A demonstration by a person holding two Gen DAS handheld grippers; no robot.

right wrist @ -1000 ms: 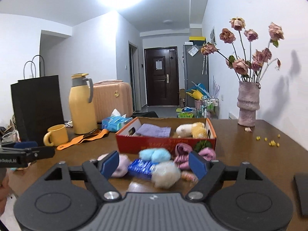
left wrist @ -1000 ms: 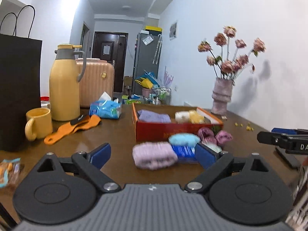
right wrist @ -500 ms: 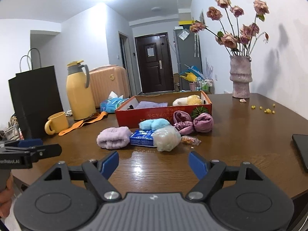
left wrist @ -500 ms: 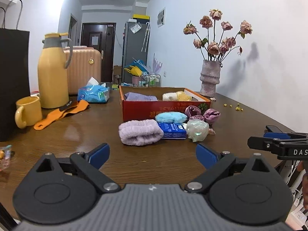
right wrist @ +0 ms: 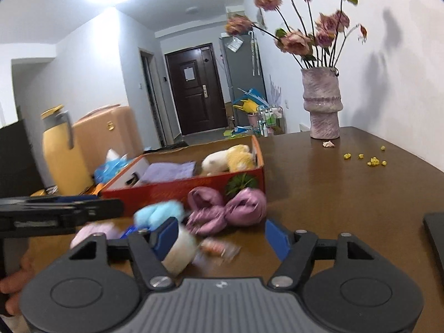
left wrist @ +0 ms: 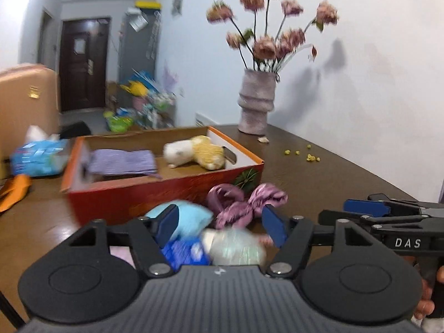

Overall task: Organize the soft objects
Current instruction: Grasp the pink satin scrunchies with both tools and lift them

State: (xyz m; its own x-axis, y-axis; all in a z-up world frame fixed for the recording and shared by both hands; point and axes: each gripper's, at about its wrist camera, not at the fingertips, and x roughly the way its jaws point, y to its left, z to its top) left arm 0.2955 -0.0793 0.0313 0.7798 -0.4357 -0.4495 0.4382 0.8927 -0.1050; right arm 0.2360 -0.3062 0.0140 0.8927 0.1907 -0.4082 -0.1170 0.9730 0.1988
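Note:
A red cardboard box (left wrist: 163, 194) holds a folded purple cloth (left wrist: 122, 162) and a white-and-yellow plush (left wrist: 194, 152). In front of it lie a light blue fluffy piece (left wrist: 191, 216), a purple satin scrunchie (left wrist: 244, 205), a pale fluffy ball (left wrist: 236, 249) and a blue packet (left wrist: 183, 252). My left gripper (left wrist: 220, 224) hovers over this pile with its jaws closing and the ball low between them, untouched. My right gripper (right wrist: 222, 236) is also closing with nothing pressed; the fluffy ball (right wrist: 180, 249) sits by its left finger, the scrunchie (right wrist: 224, 211) just beyond. A pink wristband (right wrist: 91, 230) lies left.
A vase of dried flowers (right wrist: 322, 105) stands at the back right of the wooden table (right wrist: 347, 194), with yellow crumbs (right wrist: 371, 161) near it. A yellow thermos (right wrist: 61, 152), a tissue pack (left wrist: 38, 156) and a suitcase (right wrist: 111, 133) are left. A dark flat device (right wrist: 435, 238) lies at the right edge.
Both grippers have moved forward up to the pile in front of the red box, and both pairs of jaws have narrowed. The left view has swung right, away from the thermos and mug.

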